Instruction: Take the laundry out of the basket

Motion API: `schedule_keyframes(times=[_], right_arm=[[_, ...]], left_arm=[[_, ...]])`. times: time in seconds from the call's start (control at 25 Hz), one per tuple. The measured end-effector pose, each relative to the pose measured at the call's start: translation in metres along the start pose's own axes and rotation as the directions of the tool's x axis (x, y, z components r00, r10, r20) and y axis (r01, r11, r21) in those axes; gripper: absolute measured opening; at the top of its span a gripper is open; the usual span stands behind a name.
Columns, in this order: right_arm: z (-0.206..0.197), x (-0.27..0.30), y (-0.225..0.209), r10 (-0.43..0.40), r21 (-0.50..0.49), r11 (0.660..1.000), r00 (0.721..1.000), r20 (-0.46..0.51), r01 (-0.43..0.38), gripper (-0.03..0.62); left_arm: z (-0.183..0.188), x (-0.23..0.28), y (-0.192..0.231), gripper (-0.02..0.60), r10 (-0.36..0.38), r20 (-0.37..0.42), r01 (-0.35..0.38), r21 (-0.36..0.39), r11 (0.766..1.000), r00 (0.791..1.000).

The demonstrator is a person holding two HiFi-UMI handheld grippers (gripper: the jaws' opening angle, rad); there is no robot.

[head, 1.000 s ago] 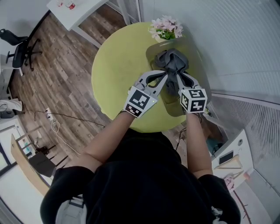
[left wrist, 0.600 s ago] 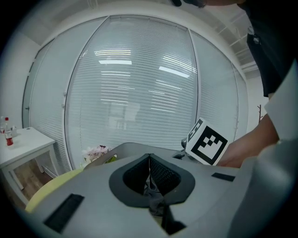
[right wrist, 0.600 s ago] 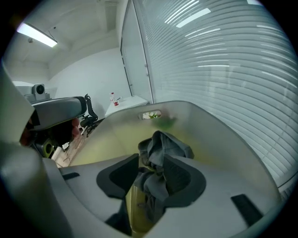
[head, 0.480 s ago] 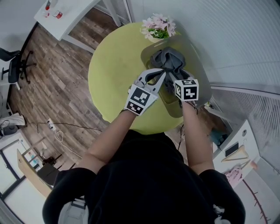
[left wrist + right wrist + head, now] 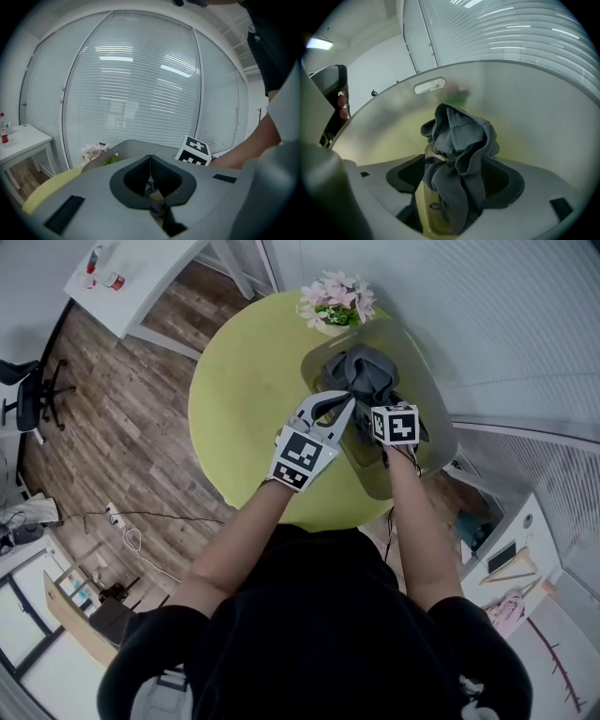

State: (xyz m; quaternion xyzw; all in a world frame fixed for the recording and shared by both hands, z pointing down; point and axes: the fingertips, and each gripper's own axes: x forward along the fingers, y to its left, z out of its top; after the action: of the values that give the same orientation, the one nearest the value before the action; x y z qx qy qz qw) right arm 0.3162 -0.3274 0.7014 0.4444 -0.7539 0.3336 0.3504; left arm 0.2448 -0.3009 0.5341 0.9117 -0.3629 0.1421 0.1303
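A grey garment (image 5: 361, 367) lies bunched in the grey basket (image 5: 433, 404) at the right edge of the round yellow-green table (image 5: 244, 399). My right gripper's marker cube (image 5: 395, 424) hangs over the basket and hides its jaws. In the right gripper view the garment (image 5: 459, 131) rises in a heap, with a fold hanging between the jaws of my right gripper (image 5: 459, 168). The jaws are opening and the pads stand clear of the cloth. My left gripper (image 5: 348, 398) is at the basket's near left rim with its jaws shut (image 5: 150, 158); I see nothing held.
A pot of pink flowers (image 5: 335, 302) stands on the table just behind the basket. The basket's far wall has a handle slot (image 5: 430, 86). A white table (image 5: 122, 277) and an office chair (image 5: 28, 395) stand on the wooden floor at left. Window blinds run along the right.
The right gripper has tipped down into the basket, so its cube now covers its jaws in the head view. The left gripper has stayed by the rim.
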Motion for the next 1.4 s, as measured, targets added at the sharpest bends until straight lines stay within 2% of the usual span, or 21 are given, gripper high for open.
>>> schedule_keyframes(times=[0.4,0.76,1.0,1.4], right_arm=[[0.001,0.040,-0.019,-0.018,0.006,1.000,0.999,-0.047,0.018,0.417],[-0.002,0.073,-0.029,-0.032,-0.044,0.999,0.995,-0.094,0.028,0.437],[-0.003,0.092,-0.034,-0.027,-0.061,0.998,0.993,-0.119,0.019,0.439],[-0.008,0.114,-0.033,0.029,-0.079,0.996,0.990,-0.140,-0.040,0.440]], left_arm=[[-0.003,0.020,0.004,0.011,0.012,-0.056,-0.012,-0.003,1.000,0.998],[-0.009,0.024,0.009,0.011,0.046,-0.119,-0.050,-0.029,0.998,0.992],[-0.009,0.024,0.009,0.011,0.061,-0.124,-0.065,-0.031,0.997,0.990],[-0.009,0.021,0.009,0.011,0.086,-0.127,-0.088,-0.013,0.996,0.988]])
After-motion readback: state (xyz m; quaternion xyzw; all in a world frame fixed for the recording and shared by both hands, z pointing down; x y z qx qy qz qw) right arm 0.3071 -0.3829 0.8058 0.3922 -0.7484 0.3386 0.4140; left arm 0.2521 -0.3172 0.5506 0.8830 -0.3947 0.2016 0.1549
